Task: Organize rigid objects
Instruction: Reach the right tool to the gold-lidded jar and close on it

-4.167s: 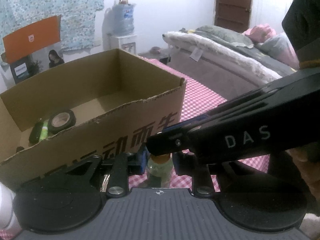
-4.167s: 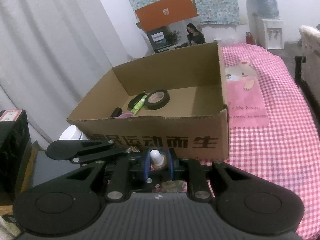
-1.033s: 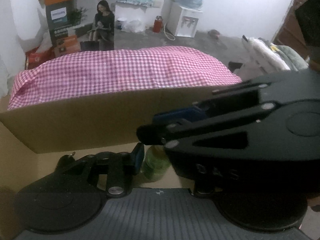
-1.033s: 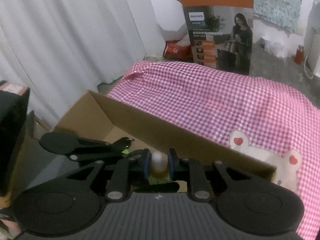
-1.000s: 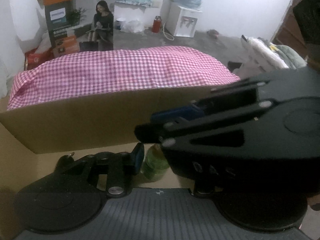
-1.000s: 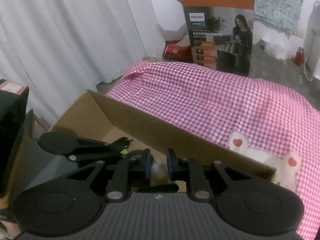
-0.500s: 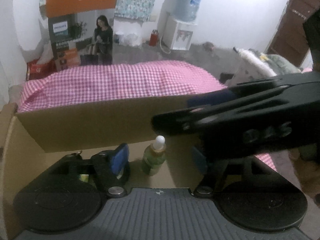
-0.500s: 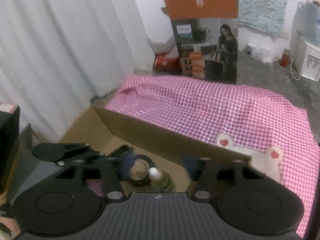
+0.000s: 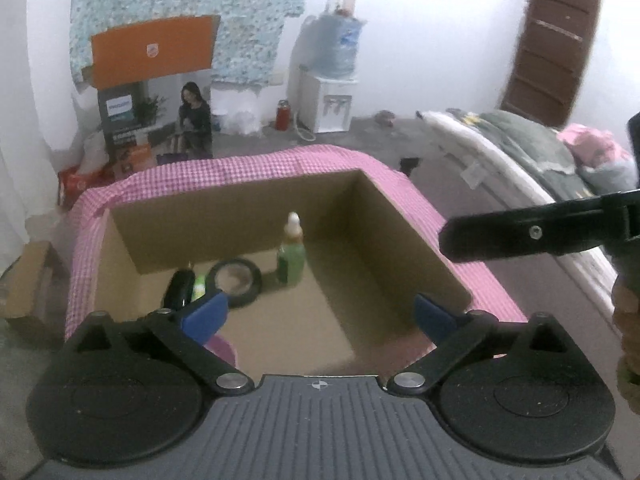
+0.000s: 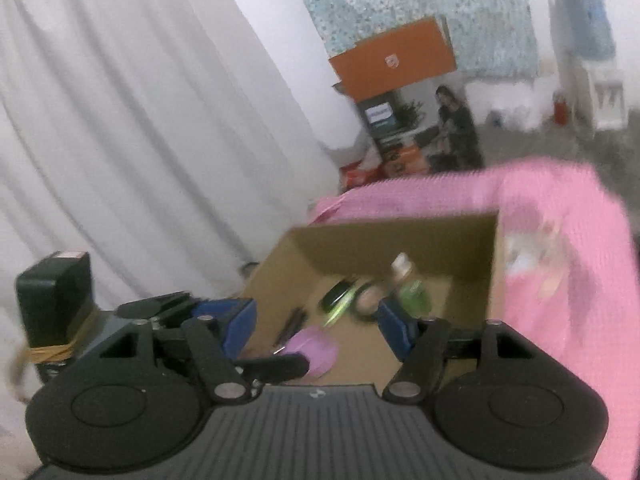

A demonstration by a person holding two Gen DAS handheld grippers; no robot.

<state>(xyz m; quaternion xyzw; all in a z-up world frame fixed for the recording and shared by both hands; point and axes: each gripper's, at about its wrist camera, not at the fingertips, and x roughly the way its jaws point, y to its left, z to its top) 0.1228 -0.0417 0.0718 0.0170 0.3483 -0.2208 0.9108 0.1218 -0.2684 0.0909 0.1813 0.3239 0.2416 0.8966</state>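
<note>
A green dropper bottle with a white tip stands upright in the open cardboard box, free of both grippers. Beside it lie a black tape roll, a black and a lime object and a purple piece. My left gripper is above the box's near edge, its jaws opening wide with nothing between them. In the blurred right wrist view my right gripper is back from the box, its jaws opening and empty. The bottle shows beyond them.
The box sits on a pink checked tablecloth. A black arm of the other gripper crosses the right side. Behind stand an orange-topped carton and a water dispenser; a bed at right, a white curtain at left.
Both grippers, earlier shut on the green bottle inside the box, have opened and let it go. They have pulled back and upward, and the bottle now stands alone in the box.
</note>
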